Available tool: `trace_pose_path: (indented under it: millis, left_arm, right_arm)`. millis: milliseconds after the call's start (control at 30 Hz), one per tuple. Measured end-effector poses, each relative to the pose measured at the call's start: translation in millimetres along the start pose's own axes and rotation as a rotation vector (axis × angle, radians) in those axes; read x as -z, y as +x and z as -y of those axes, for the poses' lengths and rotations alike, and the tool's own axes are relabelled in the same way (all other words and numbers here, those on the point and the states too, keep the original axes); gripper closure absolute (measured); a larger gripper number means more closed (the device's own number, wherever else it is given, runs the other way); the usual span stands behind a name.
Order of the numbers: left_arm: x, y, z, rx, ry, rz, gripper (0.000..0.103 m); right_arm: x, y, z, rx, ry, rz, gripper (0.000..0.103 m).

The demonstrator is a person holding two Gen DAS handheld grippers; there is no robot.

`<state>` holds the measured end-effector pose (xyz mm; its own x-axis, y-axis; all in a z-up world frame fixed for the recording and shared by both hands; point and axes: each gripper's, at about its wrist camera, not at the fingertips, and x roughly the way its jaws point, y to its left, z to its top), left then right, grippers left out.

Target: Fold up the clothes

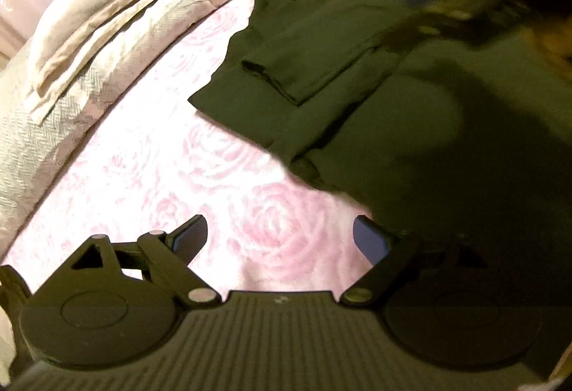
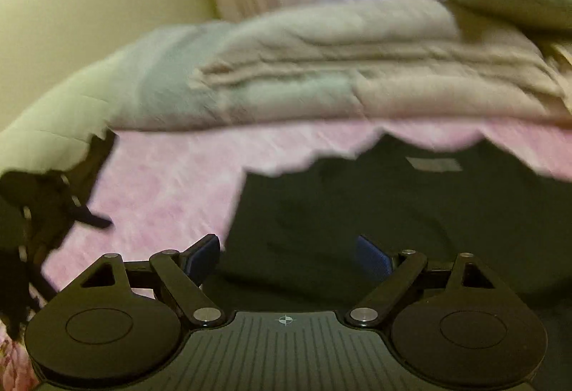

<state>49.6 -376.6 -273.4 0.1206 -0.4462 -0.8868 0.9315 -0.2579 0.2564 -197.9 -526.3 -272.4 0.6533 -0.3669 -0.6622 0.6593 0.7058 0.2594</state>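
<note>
Shirt (image 1: 375,76) on pink rose bedspread (image 1: 200,183)

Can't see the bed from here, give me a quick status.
Left tongs open, empty. Right tongs open over dark shirt. Shirt partly folded on pink bedspread. Cream bedding beyond, clear of shirt.
</note>
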Motion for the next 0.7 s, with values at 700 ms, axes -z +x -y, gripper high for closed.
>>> trace_pose_path:
  millis: [700]
  left_arm:
    - [-68,116,79,-0.122,0.848,0.143,0.054]
  right_arm:
    - [25,-68,182,0.460,0.283,-0.091,0.016]
